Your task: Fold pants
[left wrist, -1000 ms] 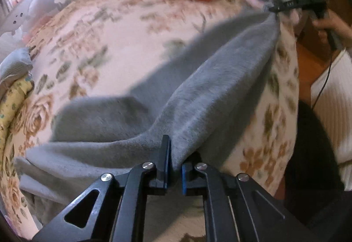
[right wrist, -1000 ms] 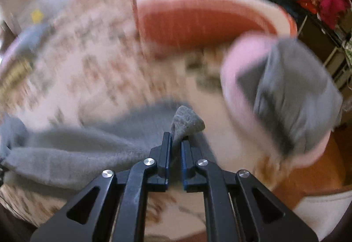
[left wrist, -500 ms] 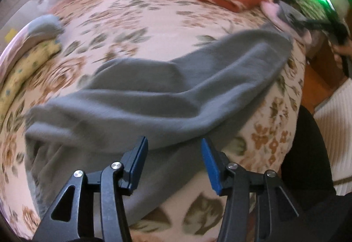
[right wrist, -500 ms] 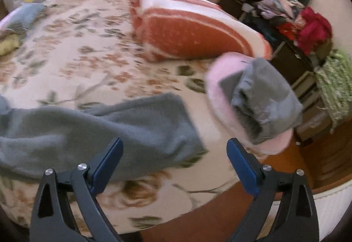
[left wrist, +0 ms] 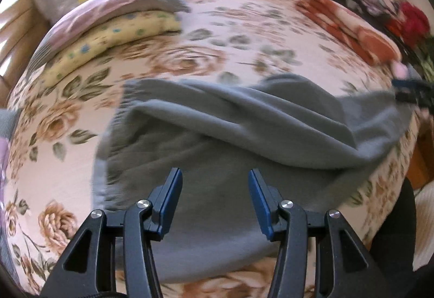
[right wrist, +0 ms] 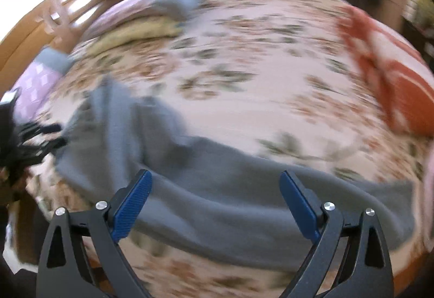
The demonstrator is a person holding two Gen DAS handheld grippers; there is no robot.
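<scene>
On floral bedspread (left wrist: 244, 35): grey pants (left wrist: 244, 130) released, both grippers open.

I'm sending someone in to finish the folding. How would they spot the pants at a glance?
Start at the bed with the floral bedspread. On its near edge, under the open left gripper, lie the grey pants, spread lengthwise with one layer laid over the other. They are the only plain grey fleecy thing there; the orange-and-white blanket and the yellow dotted pillow lie further back.
</scene>
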